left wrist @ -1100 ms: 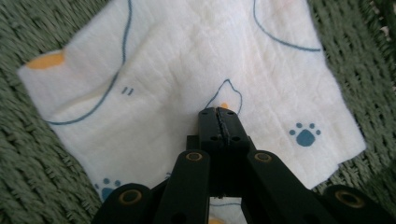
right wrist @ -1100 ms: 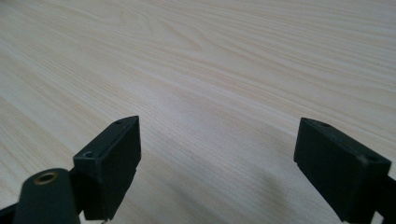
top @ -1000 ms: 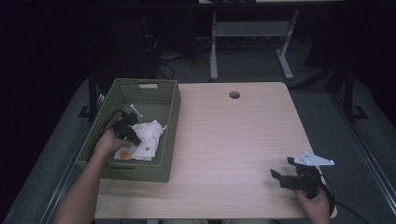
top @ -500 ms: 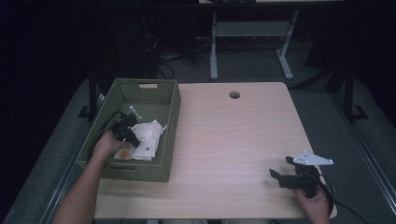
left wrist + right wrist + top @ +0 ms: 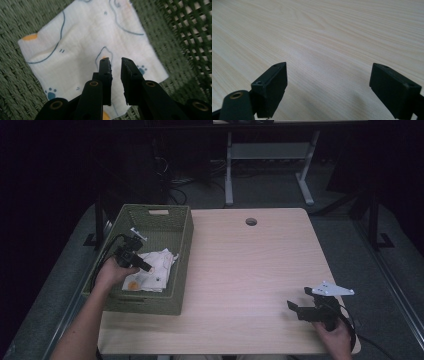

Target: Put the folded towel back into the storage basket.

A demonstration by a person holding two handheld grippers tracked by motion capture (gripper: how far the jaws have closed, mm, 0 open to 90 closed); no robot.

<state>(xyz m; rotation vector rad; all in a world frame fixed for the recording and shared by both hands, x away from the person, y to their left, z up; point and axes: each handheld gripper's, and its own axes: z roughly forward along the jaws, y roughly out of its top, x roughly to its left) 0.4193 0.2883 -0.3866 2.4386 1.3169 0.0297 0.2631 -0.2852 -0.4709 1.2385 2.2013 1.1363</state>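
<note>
white printed cloth (image 5: 82,45) in green woven basket (image 5: 172,227); left gripper (image 5: 115,65) jaws nearly shut, empty, above it. risk: pinching only one layer. right gripper (image 5: 328,82) wide open.

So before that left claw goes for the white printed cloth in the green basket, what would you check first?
1. White printed cloth lies flat in the green woven basket: ok.
2. Left gripper is above the cloth: ok.
3. Jaws wide enough to pinch: not ok, only a narrow gap.
4. Cloth already gripped: not ok, nothing is between the jaws.
5. Right gripper is open above the light wooden table, away from the basket: ok.
6. More cloths underneath: cannot tell.
</note>
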